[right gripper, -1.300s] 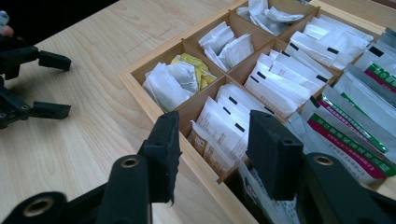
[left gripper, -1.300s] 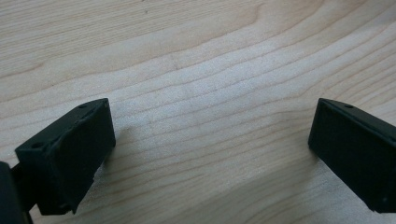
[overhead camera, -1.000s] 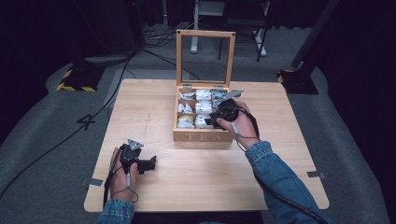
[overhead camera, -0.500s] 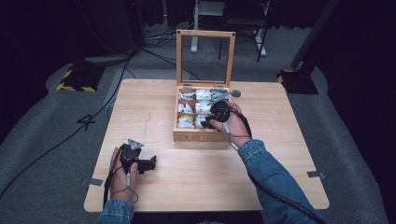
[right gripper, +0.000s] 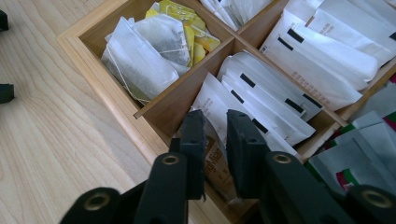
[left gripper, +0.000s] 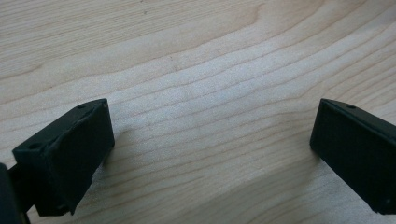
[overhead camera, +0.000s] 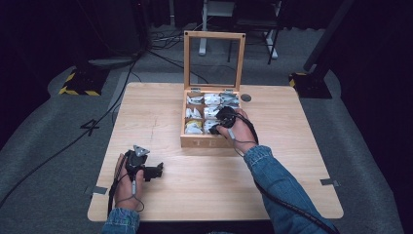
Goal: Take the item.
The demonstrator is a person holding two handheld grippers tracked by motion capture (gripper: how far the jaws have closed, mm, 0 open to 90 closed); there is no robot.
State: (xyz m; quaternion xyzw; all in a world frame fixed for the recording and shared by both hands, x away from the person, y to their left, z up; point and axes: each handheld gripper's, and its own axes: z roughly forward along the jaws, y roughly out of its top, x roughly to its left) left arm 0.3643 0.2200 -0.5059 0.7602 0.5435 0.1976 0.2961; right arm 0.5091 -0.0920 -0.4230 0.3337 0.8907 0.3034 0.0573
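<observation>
A tea packet (right gripper: 215, 165) in the front middle compartment of the wooden box (overhead camera: 204, 141) sits clenched in the right gripper (right gripper: 215, 140), close to the box's front wall. The left gripper (overhead camera: 157, 171), jaws wide apart, rests on bare worktop (overhead camera: 292, 161) near its front-left edge.

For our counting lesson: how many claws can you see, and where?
2. Left claw: open, on the table's near left. Right claw: shut on a sachet in the box.

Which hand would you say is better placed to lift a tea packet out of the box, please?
Right. Its tongs are in the wooden box, nearly shut around a packet. The left tongs lie open on the table, away from it.
</observation>
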